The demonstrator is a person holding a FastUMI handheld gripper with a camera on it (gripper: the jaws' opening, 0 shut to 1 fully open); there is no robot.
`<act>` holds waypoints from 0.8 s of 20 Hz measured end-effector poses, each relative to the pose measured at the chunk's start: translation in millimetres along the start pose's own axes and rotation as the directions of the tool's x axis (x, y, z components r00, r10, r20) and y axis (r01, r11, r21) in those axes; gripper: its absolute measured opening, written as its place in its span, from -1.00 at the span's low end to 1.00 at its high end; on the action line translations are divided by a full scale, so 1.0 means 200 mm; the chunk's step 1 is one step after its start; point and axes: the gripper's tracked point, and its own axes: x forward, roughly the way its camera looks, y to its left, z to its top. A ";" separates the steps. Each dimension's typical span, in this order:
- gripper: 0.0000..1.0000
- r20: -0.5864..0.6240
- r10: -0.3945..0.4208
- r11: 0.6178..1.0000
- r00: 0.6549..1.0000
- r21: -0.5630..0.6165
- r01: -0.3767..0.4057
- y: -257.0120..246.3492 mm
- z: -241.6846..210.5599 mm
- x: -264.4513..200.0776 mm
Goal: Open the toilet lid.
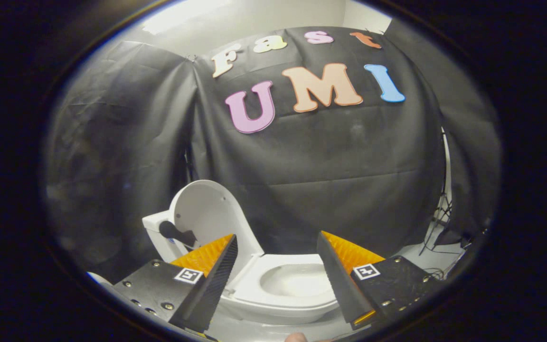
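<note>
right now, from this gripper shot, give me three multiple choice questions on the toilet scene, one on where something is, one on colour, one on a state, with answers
1. Where is the toilet bowl relative to the gripper?
A. Just beyond the fingers, seen in the gap between them
B. Behind the black cloth
C. Clamped between the fingers

2. What colour is the toilet?
A. Blue
B. White
C. Green

3. What state is the toilet lid in?
A. Closed flat over the seat
C. Raised, standing upright behind the bowl
B. Lying on the floor

Answers:
1. A, the bowl shows in the gap between the spread fingers, beyond them.
2. B, bowl, seat and lid all look white.
3. C, the lid stands up against the tank and the bowl is uncovered.
</note>
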 end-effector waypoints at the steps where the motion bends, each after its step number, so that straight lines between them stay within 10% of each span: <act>1: 0.98 0.003 -0.023 1.000 1.000 -0.007 0.023 -0.03 0.00 0.00; 16: 0.98 -0.032 -0.087 0.996 0.996 -0.027 0.087 -0.10 -0.04 -0.03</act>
